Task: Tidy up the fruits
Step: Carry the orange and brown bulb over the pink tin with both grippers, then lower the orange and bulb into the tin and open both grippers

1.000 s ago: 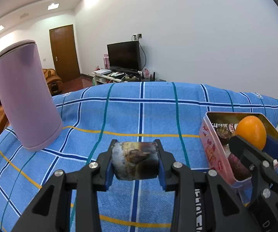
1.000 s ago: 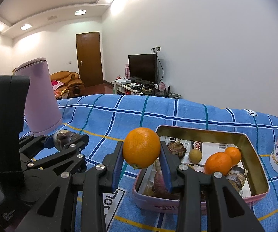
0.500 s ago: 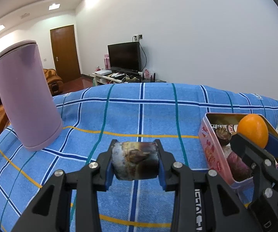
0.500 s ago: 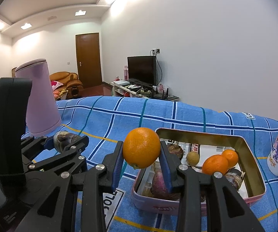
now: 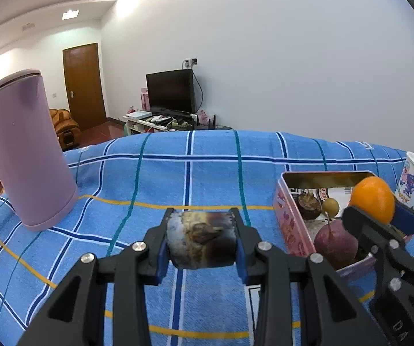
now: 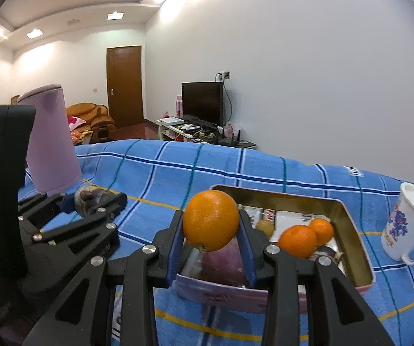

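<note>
Grippers each clamp a fruit above the cloth: left gripper (image 5: 201,242) a brown fruit (image 5: 201,239), right gripper (image 6: 211,230) an orange (image 6: 210,219), likely bound for the tin (image 6: 351,219).

Round orange (image 6: 210,219) (glossy) above fruit-filled tin (image 6: 351,216)

Both grippers are matte black plastic linkages. Left gripper (image 5: 201,240) and right gripper (image 6: 211,227) have blue pads inside the fingertips, silver screws at pivots. White lettering sits below the right one's fingers.

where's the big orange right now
In the right wrist view the big orange is clamped in the right gripper, above the near left corner of the tin.
</note>
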### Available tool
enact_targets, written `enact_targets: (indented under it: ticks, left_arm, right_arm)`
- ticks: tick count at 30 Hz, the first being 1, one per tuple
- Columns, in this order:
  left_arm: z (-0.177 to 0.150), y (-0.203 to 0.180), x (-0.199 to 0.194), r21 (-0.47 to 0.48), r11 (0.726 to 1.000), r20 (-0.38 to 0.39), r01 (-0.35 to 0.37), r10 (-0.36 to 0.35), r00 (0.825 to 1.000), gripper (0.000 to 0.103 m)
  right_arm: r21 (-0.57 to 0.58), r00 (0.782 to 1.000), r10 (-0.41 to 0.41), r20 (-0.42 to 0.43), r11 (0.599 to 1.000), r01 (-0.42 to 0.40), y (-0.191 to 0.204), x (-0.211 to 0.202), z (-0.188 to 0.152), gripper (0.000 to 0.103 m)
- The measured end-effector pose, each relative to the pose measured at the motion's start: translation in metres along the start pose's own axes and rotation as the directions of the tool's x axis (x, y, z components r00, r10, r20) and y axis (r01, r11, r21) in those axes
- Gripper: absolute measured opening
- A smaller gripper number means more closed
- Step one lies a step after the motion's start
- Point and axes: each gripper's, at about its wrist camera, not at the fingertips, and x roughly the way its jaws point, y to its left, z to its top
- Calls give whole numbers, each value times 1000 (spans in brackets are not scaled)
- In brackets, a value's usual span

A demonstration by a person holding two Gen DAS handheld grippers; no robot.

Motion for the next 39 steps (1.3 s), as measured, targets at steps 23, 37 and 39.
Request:
enact_targets:
  ticks: [23, 37, 39]
  left_arm:
    - [8, -59, -12, 12, 996, 10, 89, -89, 996, 38]
    - [27, -128, 11, 42, 990, -4, 132, -131, 991, 38]
    - [32, -131, 16, 20, 990, -6, 138, -138, 990, 38]
  right_arm:
    - [10, 995, -98, 24, 995, 98, -68, -12, 0, 38]
    - [60, 985, -175, 9, 983, 174, -111, -2, 7, 38]
    - [71, 983, -186, 5, 980, 185, -116, 0, 7, 38]
